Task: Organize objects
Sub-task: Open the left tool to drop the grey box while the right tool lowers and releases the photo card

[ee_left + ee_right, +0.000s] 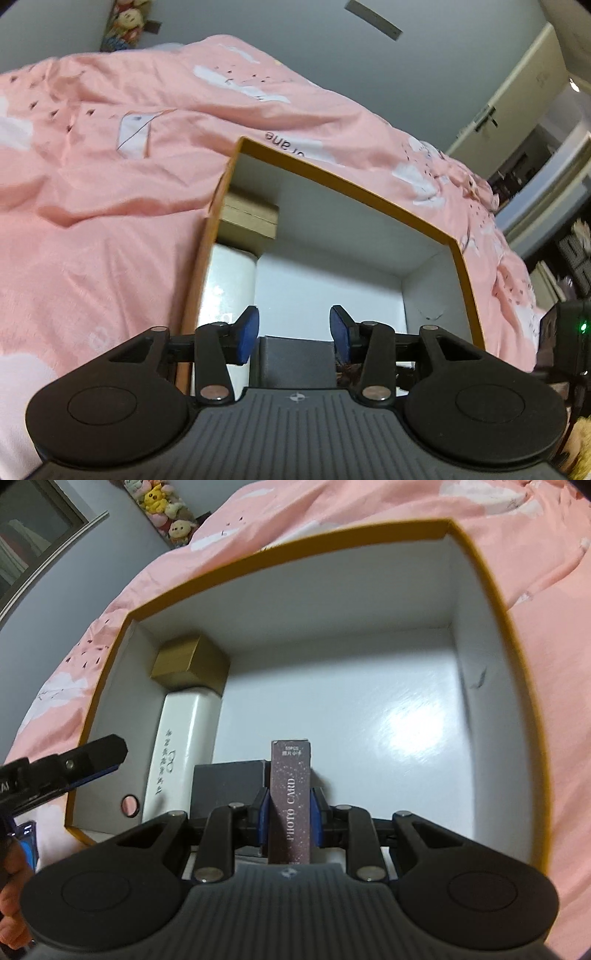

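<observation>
**Spotter:** Right wrist view first: your right gripper (289, 821) is clamped on the narrow photo card box (290, 801), blue pads against its two long sides, box standing on end above the near part of the orange-rimmed storage box (491, 602). Held by the slim sides like that, it should slot in upright.

**Operator:** What's already inside?

**Spotter:** Along the left wall you've got a small tan carton (190, 664) in the far corner, a long white case (181, 749) touching it and running toward you, then a dark grey box (229, 790) just beside the case. The card box hangs right next to that grey one, so I'd judge you're continuing the row rather than using the bare white floor (369, 716) on the right.

**Operator:** And my left?

**Spotter:** Your left gripper (294, 334) carries nothing; its jaws are partway apart, with only the grey box (295, 360) showing beneath the gap, not pinched. It sits at the near-left rim, clear of your right hand's path. Everything rests on the pink bedspread (92, 184), so the box may shift on that soft bedding.
</observation>
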The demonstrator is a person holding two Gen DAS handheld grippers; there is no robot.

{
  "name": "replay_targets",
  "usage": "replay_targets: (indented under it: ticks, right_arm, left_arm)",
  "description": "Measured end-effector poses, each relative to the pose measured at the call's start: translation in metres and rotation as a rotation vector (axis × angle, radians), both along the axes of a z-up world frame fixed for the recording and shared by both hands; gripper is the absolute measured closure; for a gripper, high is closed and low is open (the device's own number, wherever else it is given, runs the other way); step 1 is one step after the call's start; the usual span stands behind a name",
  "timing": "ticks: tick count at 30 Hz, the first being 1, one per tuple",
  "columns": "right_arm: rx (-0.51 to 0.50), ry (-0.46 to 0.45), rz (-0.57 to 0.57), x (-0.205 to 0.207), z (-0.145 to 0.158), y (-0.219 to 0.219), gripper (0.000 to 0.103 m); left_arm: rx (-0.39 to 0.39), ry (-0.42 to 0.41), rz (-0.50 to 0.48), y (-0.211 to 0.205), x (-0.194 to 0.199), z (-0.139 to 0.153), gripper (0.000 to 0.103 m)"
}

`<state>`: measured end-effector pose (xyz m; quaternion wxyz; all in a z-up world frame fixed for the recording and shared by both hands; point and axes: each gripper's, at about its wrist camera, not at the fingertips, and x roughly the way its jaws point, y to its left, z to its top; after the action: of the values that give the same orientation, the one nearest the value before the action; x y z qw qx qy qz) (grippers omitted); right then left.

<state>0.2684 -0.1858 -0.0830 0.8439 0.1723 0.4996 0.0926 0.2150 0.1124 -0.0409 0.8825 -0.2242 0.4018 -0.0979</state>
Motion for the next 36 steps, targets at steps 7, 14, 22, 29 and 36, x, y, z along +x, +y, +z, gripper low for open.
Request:
replay_targets:
  ticks: [7,14,22,29,36]
  right_arm:
    - [0.046,0.026,-0.008,0.006,-0.004,0.0,0.078]
    - [0.03,0.077,0.01,0.014,-0.004,-0.007,0.078]
    - [-0.141,0.097,0.061,0.019,-0.006,0.0,0.065]
    - [-0.179,0.136,0.067,0.022,-0.016,-0.002,0.063]
    - [-0.203,0.142,0.067,0.023,-0.016,-0.004,0.062]
  left_arm:
    - [0.04,-0.041,0.001,-0.002,-0.005,0.0,0.054]
    - [0.117,-0.092,-0.062,-0.025,-0.01,0.001,0.054]
    - [0.144,-0.046,-0.082,-0.035,-0.009,-0.006,0.054]
    - [0.158,-0.026,-0.082,-0.037,-0.008,-0.008,0.055]
    - [0.161,-0.02,-0.083,-0.037,-0.008,-0.009,0.055]
